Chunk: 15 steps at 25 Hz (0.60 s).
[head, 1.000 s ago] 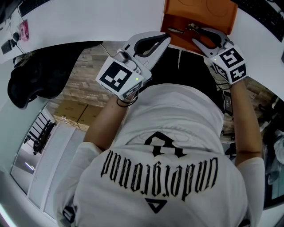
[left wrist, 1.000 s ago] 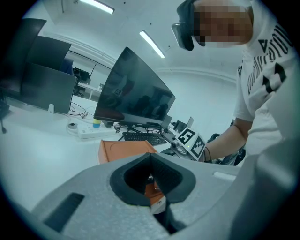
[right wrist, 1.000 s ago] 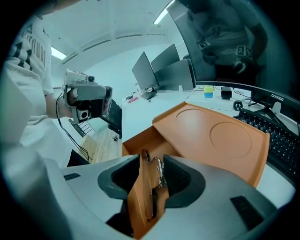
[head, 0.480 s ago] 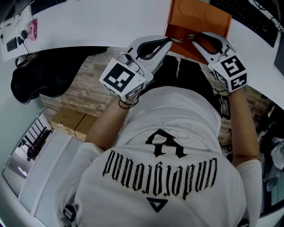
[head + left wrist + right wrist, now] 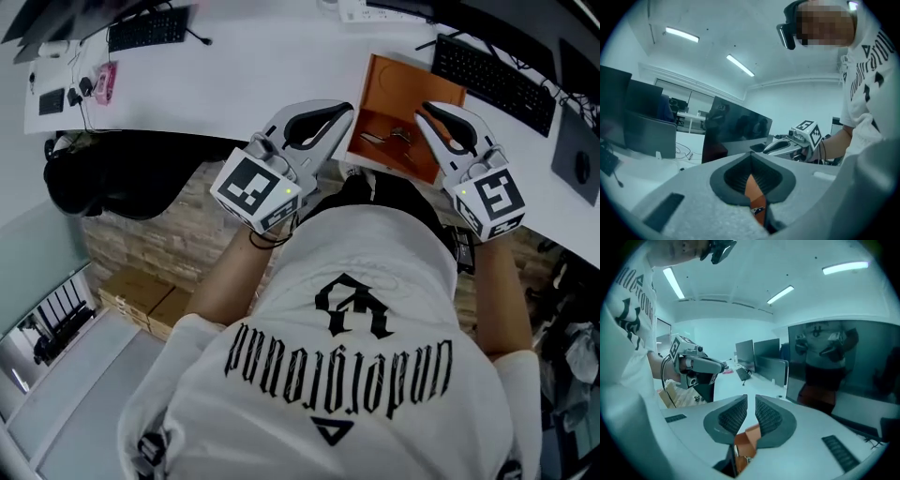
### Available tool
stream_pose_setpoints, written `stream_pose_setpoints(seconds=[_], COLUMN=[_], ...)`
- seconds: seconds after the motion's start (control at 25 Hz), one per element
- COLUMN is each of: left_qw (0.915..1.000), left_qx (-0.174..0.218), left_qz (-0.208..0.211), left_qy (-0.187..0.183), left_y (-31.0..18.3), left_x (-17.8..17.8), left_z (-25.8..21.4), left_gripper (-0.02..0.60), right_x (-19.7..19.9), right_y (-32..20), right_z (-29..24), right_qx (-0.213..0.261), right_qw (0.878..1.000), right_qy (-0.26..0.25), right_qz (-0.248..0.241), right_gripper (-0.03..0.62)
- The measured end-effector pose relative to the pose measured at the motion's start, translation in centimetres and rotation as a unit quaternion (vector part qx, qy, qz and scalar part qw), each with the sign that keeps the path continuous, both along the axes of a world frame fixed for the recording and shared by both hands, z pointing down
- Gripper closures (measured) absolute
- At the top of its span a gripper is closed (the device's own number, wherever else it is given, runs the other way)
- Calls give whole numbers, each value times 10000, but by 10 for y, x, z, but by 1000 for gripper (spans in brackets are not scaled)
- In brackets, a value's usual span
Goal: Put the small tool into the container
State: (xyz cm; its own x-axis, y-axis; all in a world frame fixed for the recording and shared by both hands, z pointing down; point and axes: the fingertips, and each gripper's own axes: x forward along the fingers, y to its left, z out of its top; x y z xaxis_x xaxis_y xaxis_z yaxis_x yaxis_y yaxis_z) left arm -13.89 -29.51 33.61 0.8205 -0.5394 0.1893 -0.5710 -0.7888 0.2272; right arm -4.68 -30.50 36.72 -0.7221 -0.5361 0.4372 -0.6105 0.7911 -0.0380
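Two grippers are held over the near edge of the white desk [image 5: 262,66], tips pointing inward toward each other. The right gripper [image 5: 421,110] has its jaws narrow; they have just been closing, a slim gap remains, and nothing sits between the pads. The left gripper [image 5: 349,111] has its jaws together at the tips and holds nothing. The small metal tool [image 5: 389,138] lies on the floor of the orange container [image 5: 411,82], between the two tips, with its long axis running from one gripper toward the other. Assessment: the right gripper is marginally nearer, and the tool appears already placed.

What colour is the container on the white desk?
The container is orange; the head view shows it best.
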Motion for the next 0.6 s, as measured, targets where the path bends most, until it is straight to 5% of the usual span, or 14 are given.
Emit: stream_pose_setpoints(seconds=[0.4,0.6], left_qw=[9974,9952], left_qx=[695,922], left_qz=[2,40], left_qy=[204,317], left_y=[-7,1], left_x=[-17,-20], left_z=[-75,-102], left_gripper=[566,566], right_x=[-1,3], right_y=[6,17], right_z=[-108,-126], right_qx=[1107,1206], right_qw=[9932,9916], right_qy=[-352,-421], right_qz=[80,178], right_gripper=[579,579])
